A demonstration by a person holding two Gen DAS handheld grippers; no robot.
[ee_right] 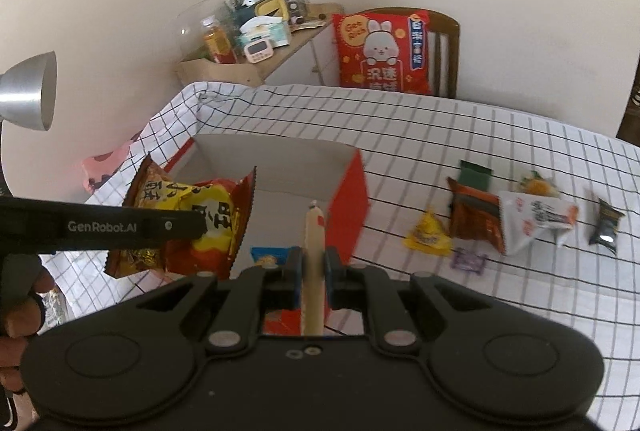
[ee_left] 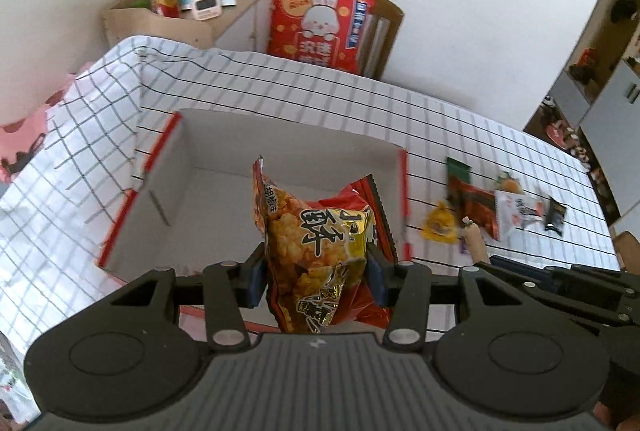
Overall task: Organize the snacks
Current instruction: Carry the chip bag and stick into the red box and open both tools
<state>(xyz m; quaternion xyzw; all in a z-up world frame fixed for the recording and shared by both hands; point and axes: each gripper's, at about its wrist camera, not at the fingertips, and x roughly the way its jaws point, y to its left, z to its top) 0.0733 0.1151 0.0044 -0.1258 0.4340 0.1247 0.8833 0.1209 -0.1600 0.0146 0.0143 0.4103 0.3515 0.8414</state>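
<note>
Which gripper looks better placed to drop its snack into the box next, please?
Probably the left. The left gripper holds its snack bag right over the open box, while the right gripper, with its sausage stick, sits nearer the box's right wall.

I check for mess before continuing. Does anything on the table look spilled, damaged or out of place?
Nothing looks spilled or torn. Several small snacks lie loose on the tablecloth beside the box, not yet sorted. The cloth is bunched at its far corner.

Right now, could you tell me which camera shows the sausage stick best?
The right wrist view: the sausage stick runs upright between the right claw pads. The left wrist view shows only its blurred tip beside the box.
</note>
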